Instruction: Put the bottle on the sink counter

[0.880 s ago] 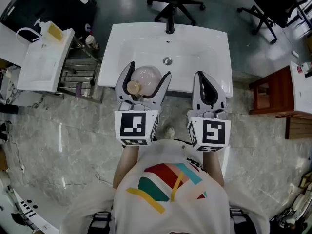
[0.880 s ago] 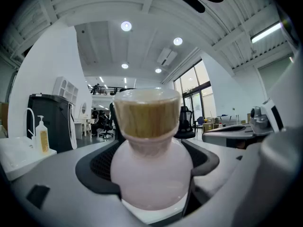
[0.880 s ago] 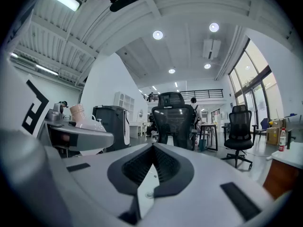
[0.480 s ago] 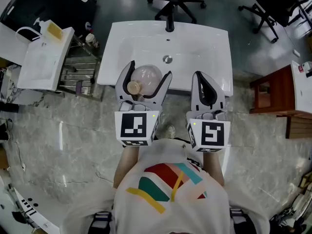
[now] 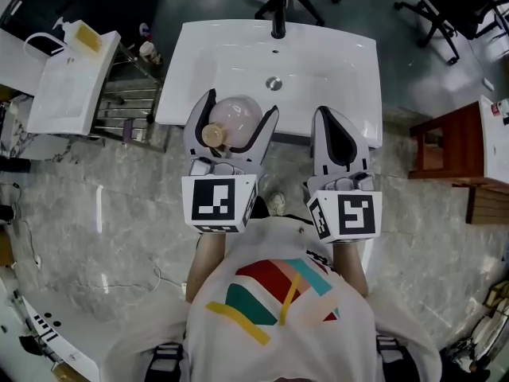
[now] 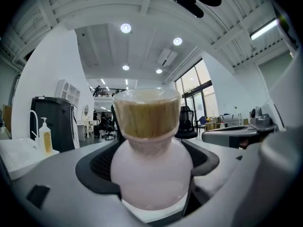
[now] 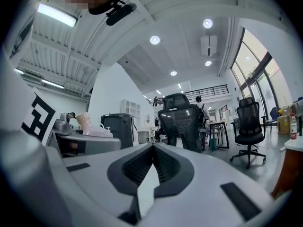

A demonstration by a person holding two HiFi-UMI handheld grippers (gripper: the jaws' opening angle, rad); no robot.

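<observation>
A round pale pink bottle (image 5: 237, 116) with a tan cork-like cap (image 5: 213, 135) sits between the jaws of my left gripper (image 5: 241, 103), which is shut on its body. It hangs over the near left part of the white sink counter (image 5: 354, 62), above the basin's front edge. In the left gripper view the bottle (image 6: 151, 174) stands upright and fills the jaws. My right gripper (image 5: 330, 114) hovers beside it over the counter's near right part, shut with nothing in it; its jaw tips meet in the right gripper view (image 7: 152, 148).
A black faucet (image 5: 278, 26) stands at the sink's far edge, above the drain (image 5: 273, 83). A white side table (image 5: 67, 94) with a soap dispenser (image 5: 79, 34) and a metal rack (image 5: 127, 114) stand left. A wooden stool (image 5: 445, 153) is right; office chairs lie beyond.
The whole head view has shifted a little, with the sink and both grippers slightly higher in the picture. The bottle stays held in the left gripper; the right stays shut.
</observation>
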